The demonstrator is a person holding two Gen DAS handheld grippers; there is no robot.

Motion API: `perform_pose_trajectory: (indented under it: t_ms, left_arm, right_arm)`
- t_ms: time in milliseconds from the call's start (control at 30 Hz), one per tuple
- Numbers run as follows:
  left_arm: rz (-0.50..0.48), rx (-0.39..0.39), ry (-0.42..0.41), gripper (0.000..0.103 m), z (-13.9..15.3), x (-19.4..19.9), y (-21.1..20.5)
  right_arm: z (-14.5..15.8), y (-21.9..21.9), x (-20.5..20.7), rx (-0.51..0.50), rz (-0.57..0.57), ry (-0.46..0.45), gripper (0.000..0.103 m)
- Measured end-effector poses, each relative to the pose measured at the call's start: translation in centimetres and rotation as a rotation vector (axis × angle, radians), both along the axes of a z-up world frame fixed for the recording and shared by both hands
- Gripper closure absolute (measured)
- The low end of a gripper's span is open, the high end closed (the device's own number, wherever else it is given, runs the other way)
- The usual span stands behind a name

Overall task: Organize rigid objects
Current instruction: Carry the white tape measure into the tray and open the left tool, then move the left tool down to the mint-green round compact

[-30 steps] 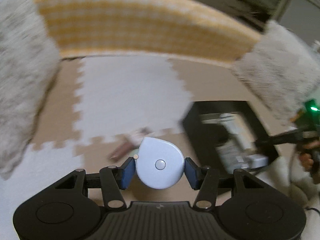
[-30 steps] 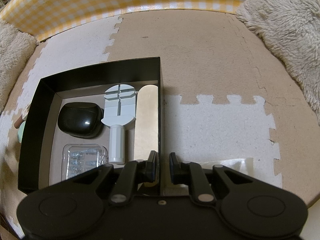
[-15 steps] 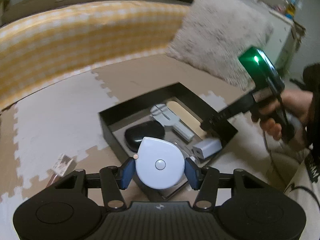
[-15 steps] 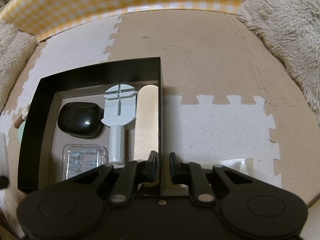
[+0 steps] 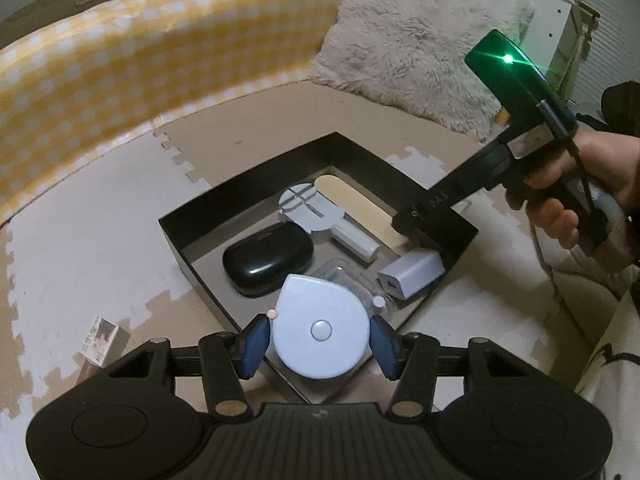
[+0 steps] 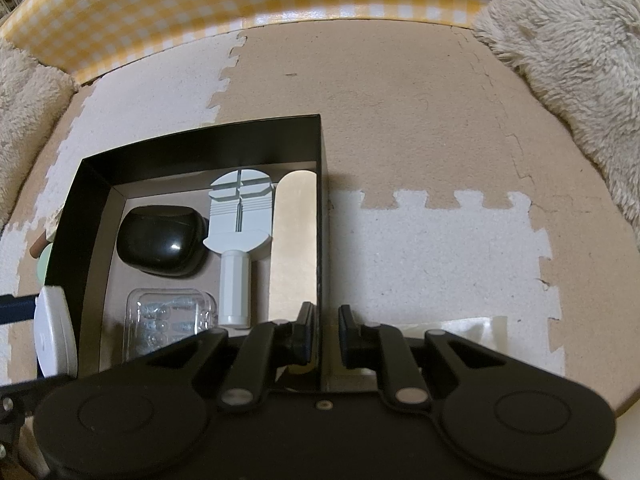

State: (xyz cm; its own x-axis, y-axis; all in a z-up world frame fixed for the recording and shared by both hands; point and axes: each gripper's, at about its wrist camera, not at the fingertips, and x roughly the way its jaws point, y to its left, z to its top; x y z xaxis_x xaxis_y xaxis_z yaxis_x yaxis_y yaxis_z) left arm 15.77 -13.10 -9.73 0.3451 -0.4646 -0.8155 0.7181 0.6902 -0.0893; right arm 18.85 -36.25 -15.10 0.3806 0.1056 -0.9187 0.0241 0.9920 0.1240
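Left tongs [image 5: 318, 338] tight around tape measure [image 5: 320, 332]

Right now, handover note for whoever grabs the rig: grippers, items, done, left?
Left gripper: shut on the white tape measure, held over the near corner of the black box.
Right gripper: clamped on the box's right wall.
Done, in box: black case, watch tool, white charger, clear pack.
Left: drop in the tape measure; small carton lies on the mat.
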Motion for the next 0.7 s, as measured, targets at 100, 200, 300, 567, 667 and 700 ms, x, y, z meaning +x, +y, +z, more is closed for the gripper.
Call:
perform_pose_trajectory:
  t_ms: [100,200,300,567,667,700]
  left_arm:
    - [-0.006,-0.016,0.020,0.026,0.3,-0.5,0.1]
    - [-0.008,-0.007,0.027,0.026,0.4,-0.9,0.1]
    - [0.000,-0.007,0.043,0.025,0.4,-1.0,0.3]
    - [0.012,-0.017,0.057,0.014,0.7,-1.2,0.5]
    - [0.016,-0.018,0.053,0.011,0.8,-1.2,0.5]
    - [0.018,-0.019,0.051,0.009,0.9,-1.3,0.5]
  right_arm:
    - [0.0,0.0,0.0,-0.001,0.001,0.000,0.089]
    - [0.0,0.0,0.0,-0.002,0.002,0.000,0.089]
    - [0.0,0.0,0.0,-0.001,0.001,-0.001,0.089]
    - [0.0,0.0,0.0,-0.001,0.002,-0.001,0.089]
    - [0.0,0.0,0.0,-0.001,0.002,-0.001,0.089]
    - [0.0,0.0,0.0,-0.001,0.001,-0.001,0.089]
